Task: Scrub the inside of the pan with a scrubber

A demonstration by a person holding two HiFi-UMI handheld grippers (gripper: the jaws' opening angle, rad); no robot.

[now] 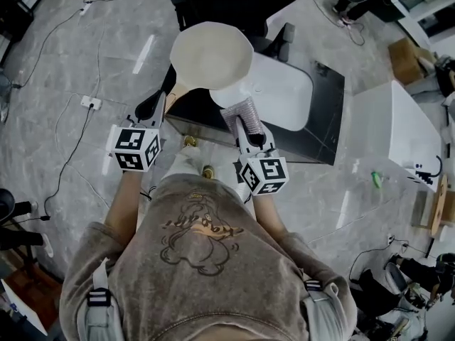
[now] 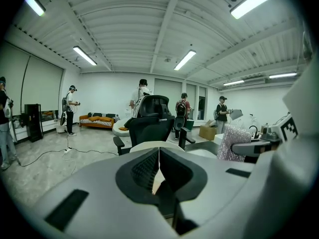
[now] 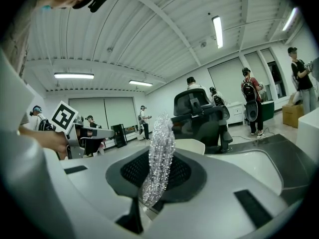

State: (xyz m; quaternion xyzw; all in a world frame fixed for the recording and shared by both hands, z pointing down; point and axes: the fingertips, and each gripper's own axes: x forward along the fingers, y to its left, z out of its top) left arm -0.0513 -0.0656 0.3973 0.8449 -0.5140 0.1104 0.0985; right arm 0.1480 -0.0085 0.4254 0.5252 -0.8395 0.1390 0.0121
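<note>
Scrub not begun: left gripper (image 1: pixel 158 106) clamps handle (image 1: pixel 178 91) of pan (image 1: pixel 211 55), right gripper (image 1: pixel 247 128) pinches scrubber (image 1: pixel 238 112) near pan's 5 o'clock; next, probably bring scrubber inside

Grey shoulder straps (image 1: pixel 98 290) lie over a brown printed T-shirt (image 1: pixel 213 290).

A black table (image 1: pixel 328 101) stands on the grey, veined floor (image 1: pixel 85 55). A white basin (image 1: pixel 288 94) lies on the table's left part, leaving dark strips bare along the right and near edges. Just behind the table stands a black chair (image 1: pixel 234 2). Well left of the table, a white power strip (image 1: pixel 90 103) lies on the floor, with a thin cable (image 1: pixel 71 155) trailing from it. Right of the table stands a white bench (image 1: pixel 398 130). A cardboard box (image 1: pixel 405 57) sits to the table's far right.
</note>
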